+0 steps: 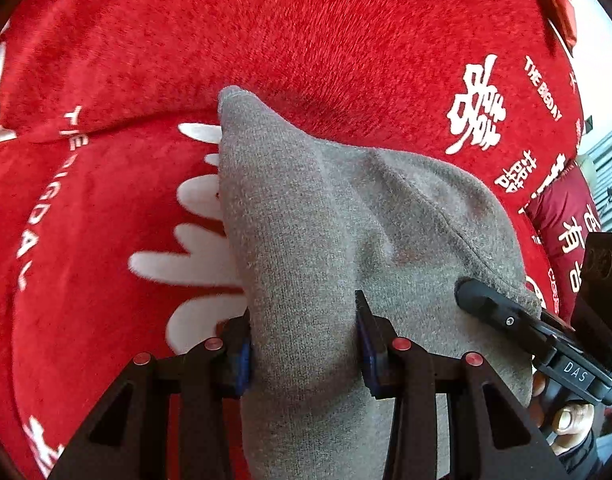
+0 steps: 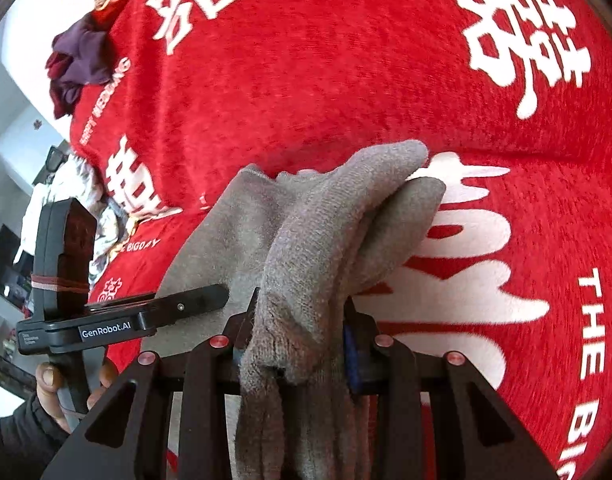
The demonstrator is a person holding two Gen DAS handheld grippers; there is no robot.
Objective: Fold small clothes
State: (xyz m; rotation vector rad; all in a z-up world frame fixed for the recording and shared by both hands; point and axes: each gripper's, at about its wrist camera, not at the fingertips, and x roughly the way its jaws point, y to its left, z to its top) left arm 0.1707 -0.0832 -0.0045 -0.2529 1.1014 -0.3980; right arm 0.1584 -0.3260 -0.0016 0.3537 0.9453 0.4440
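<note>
Grey knit sock (image 1: 306, 240) lengthwise away from both grippers, toe far; left fingers (image 1: 242, 354) and right fingers (image 2: 352, 354) clamped on it

On your red blanket (image 2: 306, 80), white lettering reads "THE BIGDAY" (image 1: 543, 89) beside large Chinese double-happiness characters (image 1: 476, 104); from the right wrist camera, "HAPPY WEDDING" (image 2: 104, 100) runs along its far edge. Your left gripper (image 2: 154, 312) carries a "GenRobot.AI" label (image 2: 106, 330), with smaller print beside it too fine to read. Your right gripper (image 1: 518, 320) shows the letters "DAS" (image 1: 575, 372). A dark red cushion (image 1: 562, 216) bears white Chinese characters.
</note>
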